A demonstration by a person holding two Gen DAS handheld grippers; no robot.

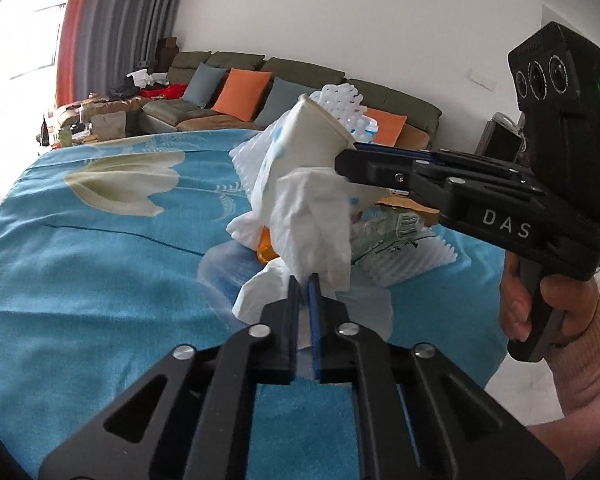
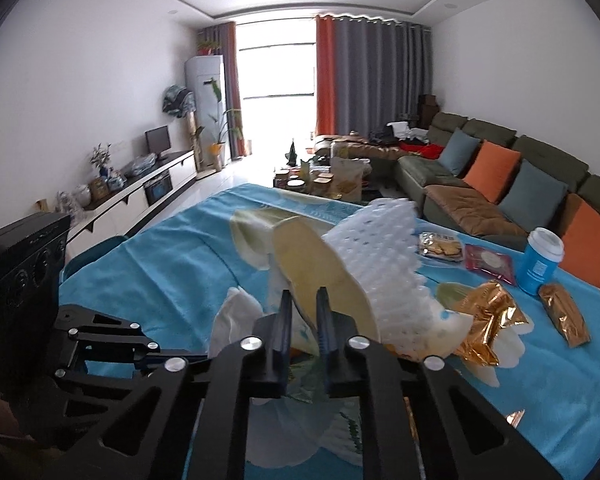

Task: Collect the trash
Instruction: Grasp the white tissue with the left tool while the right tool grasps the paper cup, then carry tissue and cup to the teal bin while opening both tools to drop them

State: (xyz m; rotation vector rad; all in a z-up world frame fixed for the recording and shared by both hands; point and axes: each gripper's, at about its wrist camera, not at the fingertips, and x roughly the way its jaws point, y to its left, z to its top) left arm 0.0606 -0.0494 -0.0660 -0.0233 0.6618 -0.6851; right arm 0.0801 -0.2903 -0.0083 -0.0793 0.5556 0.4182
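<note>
the left hand-held gripper [image 1: 304, 280] is seen closed, its jaws pinched on a crumpled white paper tissue [image 1: 312, 216] that is lifted above the surface covered with a blue floral cloth [image 1: 100, 248]. the right hand-held gripper [image 1: 342, 160] is likewise closed, its jaws clamped on the rim of a white paper cup with blue print [image 1: 300, 148], which is tilted and held clear of the cloth; in the right wrist view the cup's cream-coloured interior [image 2: 316, 272] is seen between the black fingers [image 2: 282, 320]. the right gripper's handle is held by a person's hand [image 1: 540, 304]. directly behind the cup a white foam mesh sleeve [image 2: 376, 252] is seen; whether it is touching the cup cannot be told. beneath the held items a heap of further white tissue and clear plastic wrapping [image 1: 384, 232] is lying on the cloth. to the right, well apart, a crumpled gold foil wrapper [image 2: 488, 320], a small gold foil packet [image 2: 564, 316], a blue cup with a white lid [image 2: 540, 260], a maroon sachet [image 2: 490, 260] and a packet of biscuits [image 2: 440, 246] are recorded on the cloth.
</note>
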